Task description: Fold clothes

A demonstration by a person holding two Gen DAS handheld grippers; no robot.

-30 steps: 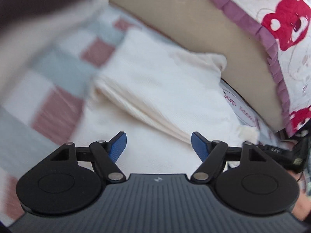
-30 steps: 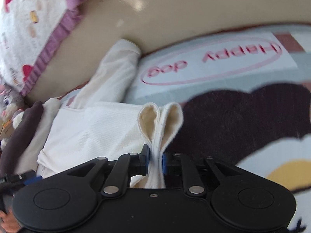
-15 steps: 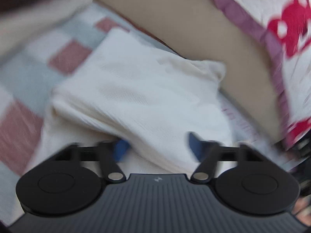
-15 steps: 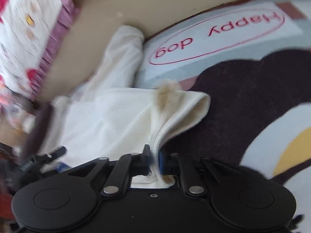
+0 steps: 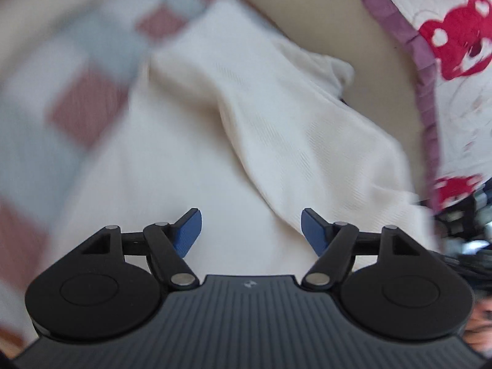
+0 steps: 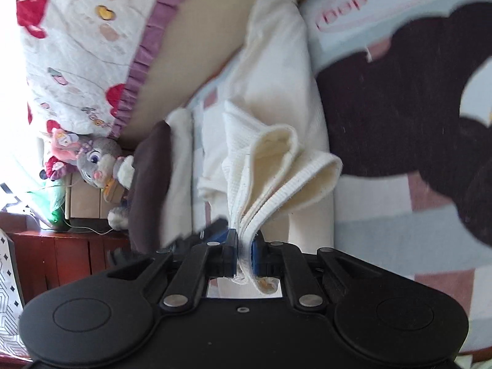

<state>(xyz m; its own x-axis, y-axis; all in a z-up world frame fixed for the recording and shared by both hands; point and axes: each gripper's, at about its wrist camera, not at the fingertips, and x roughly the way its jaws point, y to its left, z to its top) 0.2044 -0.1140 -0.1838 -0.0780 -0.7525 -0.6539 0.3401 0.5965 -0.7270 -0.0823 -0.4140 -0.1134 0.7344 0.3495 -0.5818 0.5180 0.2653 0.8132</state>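
Between right jaws, pinched cream garment

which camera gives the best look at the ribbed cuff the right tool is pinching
The right wrist view: the ribbed cuff fans open in sharp focus just above the shut right tool. The left wrist view shows only the garment's blurred cream body, no cuff.

Ahead of the left gripper, its jaws apart, the cream garment lies low with one raised fold crossing between the fingers. Farther on, the beige headboard and the ruffled pillow close off the far side. The right gripper has a bunched hem between its jaws; left of it stand a dark cushion, a plush rabbit and a wooden cabinet.
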